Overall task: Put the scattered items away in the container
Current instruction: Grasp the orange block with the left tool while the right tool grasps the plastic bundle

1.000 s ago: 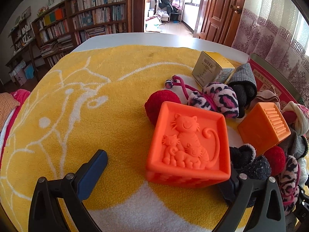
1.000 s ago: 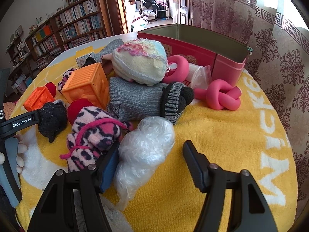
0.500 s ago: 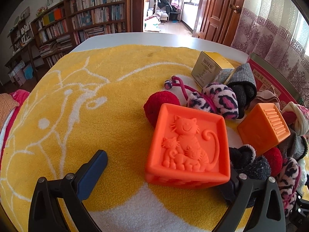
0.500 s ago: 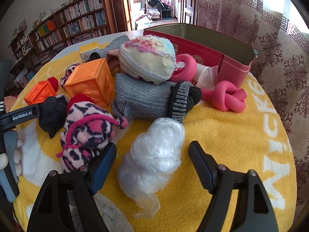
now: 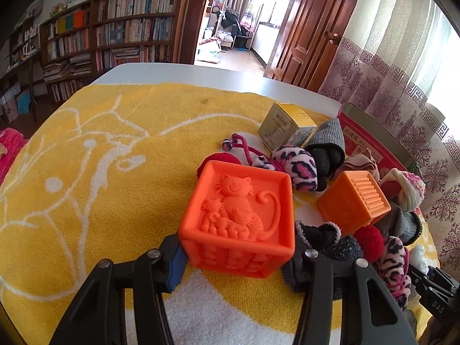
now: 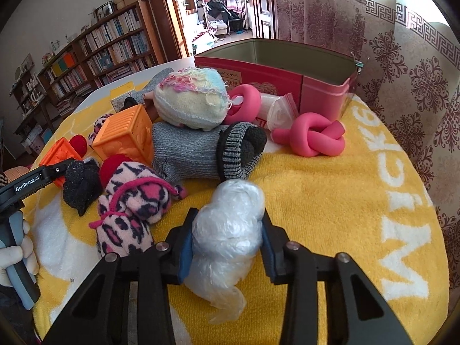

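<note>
Orange rubber fills the near view: the left tongs (image 5: 234, 261) are closing on a cat-embossed block (image 5: 238, 224), their pads against its two lower sides. The right tongs (image 6: 227, 247) are closing too, and a crumpled clear plastic bag (image 6: 227, 238) sits squeezed between their pads. Both things rest on a yellow towel (image 6: 330, 201) with white lettering, spread over a pale counter (image 5: 178, 73).

Judging by the pile, the tidying has barely begun. Beyond the block lie a red pompom (image 5: 221, 159), a leopard-print fleece piece (image 5: 296, 166), a second orange block (image 5: 353, 201), dark socks (image 5: 325, 235) and a small yellow carton (image 5: 287, 126). Beyond the bag lie a grey knit sock (image 6: 201, 152), a pastel knit hat (image 6: 189, 103), a knotted pink tube (image 6: 313, 138) and a pink ring (image 6: 244, 106).

Farthest behind the block pile stands the container, a red tin (image 6: 276, 66), open; what shows of its inside looks empty. Everything seen is outside it.

Behind the tin hang patterned purple curtains (image 6: 417, 86). Away from it, tall bookshelves (image 5: 115, 37) line the wall beside an open wooden doorway (image 5: 230, 28).
</note>
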{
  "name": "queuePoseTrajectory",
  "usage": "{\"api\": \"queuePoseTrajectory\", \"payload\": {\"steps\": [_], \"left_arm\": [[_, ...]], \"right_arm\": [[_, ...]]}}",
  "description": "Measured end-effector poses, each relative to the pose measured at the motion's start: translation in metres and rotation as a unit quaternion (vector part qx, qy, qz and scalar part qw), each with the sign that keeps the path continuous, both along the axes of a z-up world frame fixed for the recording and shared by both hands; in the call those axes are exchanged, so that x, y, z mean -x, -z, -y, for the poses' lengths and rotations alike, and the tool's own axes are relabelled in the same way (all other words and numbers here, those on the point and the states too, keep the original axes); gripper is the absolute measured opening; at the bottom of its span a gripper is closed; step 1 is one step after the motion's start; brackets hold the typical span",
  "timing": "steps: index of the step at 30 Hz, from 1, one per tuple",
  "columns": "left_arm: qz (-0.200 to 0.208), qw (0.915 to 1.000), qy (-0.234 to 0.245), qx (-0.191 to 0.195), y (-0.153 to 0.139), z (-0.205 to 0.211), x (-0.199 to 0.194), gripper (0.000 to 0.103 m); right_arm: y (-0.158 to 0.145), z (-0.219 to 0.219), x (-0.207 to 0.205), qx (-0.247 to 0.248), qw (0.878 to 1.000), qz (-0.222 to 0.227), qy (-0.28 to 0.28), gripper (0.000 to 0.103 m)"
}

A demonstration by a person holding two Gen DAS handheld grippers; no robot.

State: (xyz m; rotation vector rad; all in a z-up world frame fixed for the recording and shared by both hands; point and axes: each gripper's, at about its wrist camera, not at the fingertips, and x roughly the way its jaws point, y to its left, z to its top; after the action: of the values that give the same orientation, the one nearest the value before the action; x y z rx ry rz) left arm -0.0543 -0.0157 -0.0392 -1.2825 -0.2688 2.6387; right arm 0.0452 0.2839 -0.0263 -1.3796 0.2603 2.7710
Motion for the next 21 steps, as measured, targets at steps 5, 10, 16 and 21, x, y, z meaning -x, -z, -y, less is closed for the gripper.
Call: {"api": "queuePoseTrajectory", "payload": {"steps": [5, 10, 16, 21], "left_arm": [[-0.006, 0.9998, -0.003, -0.021, -0.012, 0.010, -0.005, 0.055], [-0.009, 0.9993, 0.009, -0.036, -0.025, 0.001, -0.008, 0.055], [-0.035, 0.9981, 0.041, -0.030, -0.052, -0.028, -0.012, 0.055], [-0.042, 0.9973, 0.060, -0.011, -0.059, -0.048, -0.005, 0.055]], "right_arm": [[-0.005, -0.008, -0.004, 0.014, 1.000, -0.004, 0.008, 0.043], [-0.021, -0.019, -0.008, 0.013, 0.999, -0.027, 0.020, 0.043], [-0.043, -0.041, -0.012, 0.006, 0.998, -0.056, 0.042, 0.043], [-0.057, -0.060, -0.008, 0.007, 0.996, -0.073, 0.060, 0.043]]}}
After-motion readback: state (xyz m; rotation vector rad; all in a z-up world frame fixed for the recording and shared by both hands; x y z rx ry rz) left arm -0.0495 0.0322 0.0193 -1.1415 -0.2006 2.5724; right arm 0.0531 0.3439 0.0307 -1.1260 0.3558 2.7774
